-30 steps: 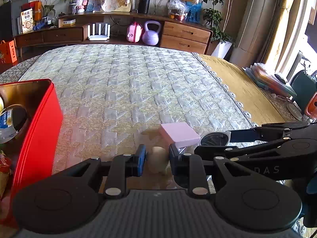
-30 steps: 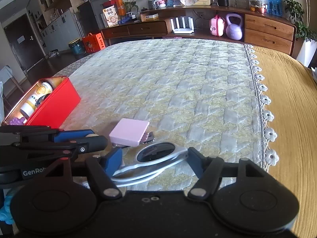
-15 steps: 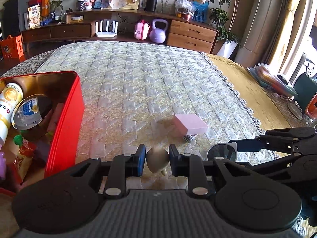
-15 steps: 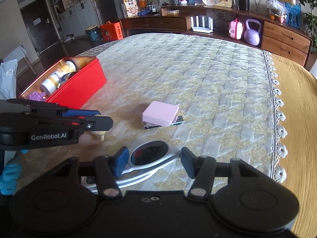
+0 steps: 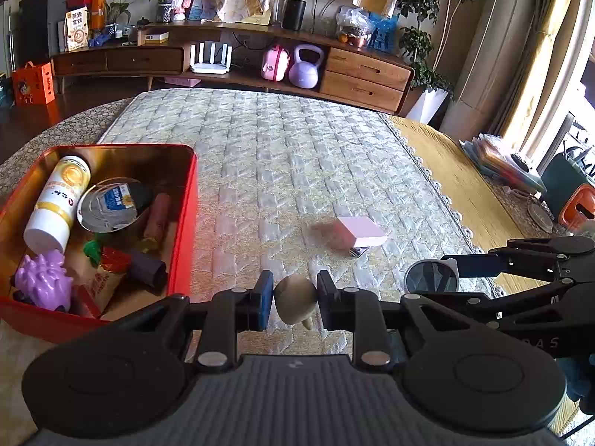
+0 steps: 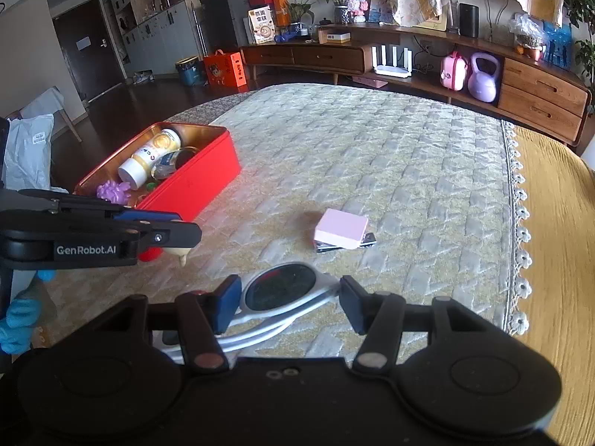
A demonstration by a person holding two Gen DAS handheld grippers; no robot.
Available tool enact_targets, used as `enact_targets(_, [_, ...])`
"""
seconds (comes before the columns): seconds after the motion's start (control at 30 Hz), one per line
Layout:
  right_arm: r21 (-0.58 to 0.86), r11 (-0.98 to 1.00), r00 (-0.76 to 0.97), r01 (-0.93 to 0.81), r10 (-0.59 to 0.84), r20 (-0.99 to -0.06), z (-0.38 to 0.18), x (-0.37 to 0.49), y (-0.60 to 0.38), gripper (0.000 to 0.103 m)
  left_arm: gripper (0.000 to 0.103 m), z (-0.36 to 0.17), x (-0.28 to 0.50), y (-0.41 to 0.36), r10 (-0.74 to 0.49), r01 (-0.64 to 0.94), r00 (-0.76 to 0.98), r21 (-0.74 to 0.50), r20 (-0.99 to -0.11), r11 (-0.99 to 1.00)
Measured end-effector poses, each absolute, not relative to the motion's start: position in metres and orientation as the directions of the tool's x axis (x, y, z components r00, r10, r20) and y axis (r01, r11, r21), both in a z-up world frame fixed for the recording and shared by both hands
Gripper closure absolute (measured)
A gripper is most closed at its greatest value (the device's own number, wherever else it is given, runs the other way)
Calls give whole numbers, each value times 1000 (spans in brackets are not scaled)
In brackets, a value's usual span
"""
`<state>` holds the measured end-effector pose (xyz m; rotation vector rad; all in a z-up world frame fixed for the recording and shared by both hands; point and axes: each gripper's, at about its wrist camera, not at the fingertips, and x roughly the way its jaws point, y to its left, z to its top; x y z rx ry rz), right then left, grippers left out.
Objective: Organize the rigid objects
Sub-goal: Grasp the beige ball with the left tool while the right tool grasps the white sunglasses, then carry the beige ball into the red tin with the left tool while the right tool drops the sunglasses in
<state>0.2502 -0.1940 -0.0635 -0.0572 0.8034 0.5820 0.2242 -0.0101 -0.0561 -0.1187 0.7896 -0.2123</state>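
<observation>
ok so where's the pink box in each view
Left wrist: the pink box lies on the quilt right of centre, beyond the left gripper.
Right wrist: the pink box sits near centre, above the sunglasses.
Shared landmark: the red tin, left of the box in both.

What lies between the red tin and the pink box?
Only bare quilt lies between the red tin and the pink box, clearest in the right wrist view.
</observation>
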Motion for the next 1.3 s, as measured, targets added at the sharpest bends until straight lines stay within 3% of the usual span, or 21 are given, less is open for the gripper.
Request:
enact_targets(0.67, [125,790,557,-600,525,-643,-9,235,-116,46,78,-3,189,78,-130,31,753,-163,-645,986])
enact_targets(1.3, [63,763,547,-643,515,-660,-11,273,-23,46,78,-16,219,161,-23,-105,746,-152,-665,983])
